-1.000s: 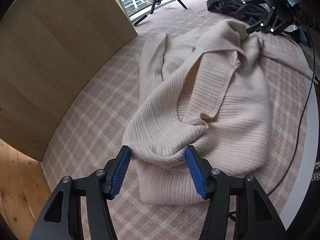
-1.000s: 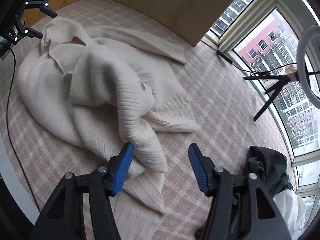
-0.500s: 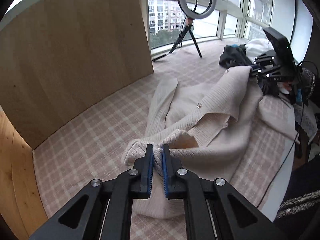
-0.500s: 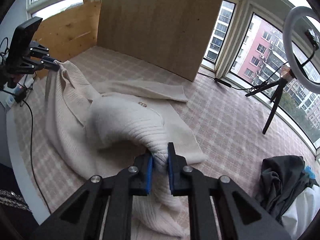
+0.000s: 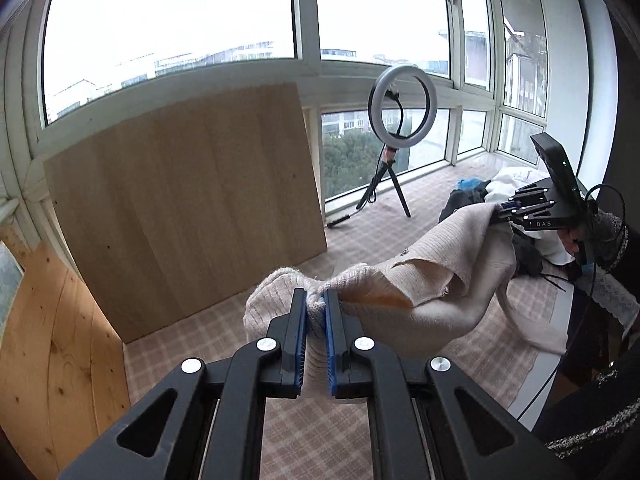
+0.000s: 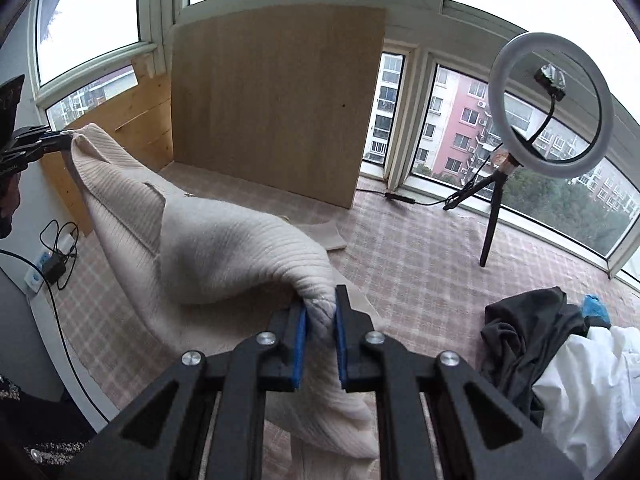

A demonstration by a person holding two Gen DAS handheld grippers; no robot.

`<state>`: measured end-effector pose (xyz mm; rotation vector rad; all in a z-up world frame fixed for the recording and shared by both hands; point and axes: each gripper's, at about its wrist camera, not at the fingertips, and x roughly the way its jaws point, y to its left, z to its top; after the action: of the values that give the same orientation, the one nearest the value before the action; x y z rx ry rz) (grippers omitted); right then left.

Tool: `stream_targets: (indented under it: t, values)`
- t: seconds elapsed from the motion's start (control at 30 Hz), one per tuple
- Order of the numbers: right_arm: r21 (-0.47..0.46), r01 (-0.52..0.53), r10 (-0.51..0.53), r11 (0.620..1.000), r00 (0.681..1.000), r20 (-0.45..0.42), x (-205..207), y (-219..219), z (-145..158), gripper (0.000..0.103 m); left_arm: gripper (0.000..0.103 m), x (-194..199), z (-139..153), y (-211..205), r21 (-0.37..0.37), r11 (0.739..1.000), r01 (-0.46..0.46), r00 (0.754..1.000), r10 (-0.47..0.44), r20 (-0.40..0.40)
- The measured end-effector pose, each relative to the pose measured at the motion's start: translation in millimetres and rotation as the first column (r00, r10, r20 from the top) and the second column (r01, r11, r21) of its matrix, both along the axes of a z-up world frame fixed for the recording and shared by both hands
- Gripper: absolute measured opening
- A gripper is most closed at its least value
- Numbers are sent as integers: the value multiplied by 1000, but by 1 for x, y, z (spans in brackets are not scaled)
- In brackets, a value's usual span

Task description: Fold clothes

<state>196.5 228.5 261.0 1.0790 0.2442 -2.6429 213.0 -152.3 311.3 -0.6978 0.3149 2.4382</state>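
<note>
Two grippers hold our cream cardigan (image 5: pixel 436 280) up off the checked mat (image 6: pixel 420 248). On the left, our left gripper (image 5: pixel 316 312) is clamped on a bunched fold of knit squeezed between its blue pads (image 5: pixel 301 344). From there the cardigan stretches across, sagging in the middle, to our right gripper (image 6: pixel 321 320), which pinches another thick ribbed fold at the far end. Part of the cloth trails down onto the mat. Beyond stand a wooden board (image 5: pixel 188 200) and a ring light (image 6: pixel 552 104); dark and white clothes (image 6: pixel 560 344) lie heaped at right.
</note>
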Motion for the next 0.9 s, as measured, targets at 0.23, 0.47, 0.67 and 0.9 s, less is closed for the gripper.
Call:
stream_targets:
  t: [0.23,0.47,0.67,0.9]
  values:
    - [-50,15,-20,999,994,-104,18,17,57,12,4,31,55,5,1,1000,0,992,0,-124]
    - [-108,3,-22,994,986,-167,40,38,102,6,0,43,94,-12,52,997,-49,977,59,-203]
    - [-203,39,-65,978,991,-120,27,59,97,2,0,7,9,30,-134,991,-6,999,1,-37]
    - [-212,53,-42,976,998,55,1,78,46,3,5,-8,-111,99,-290,934,208,969,-158,189]
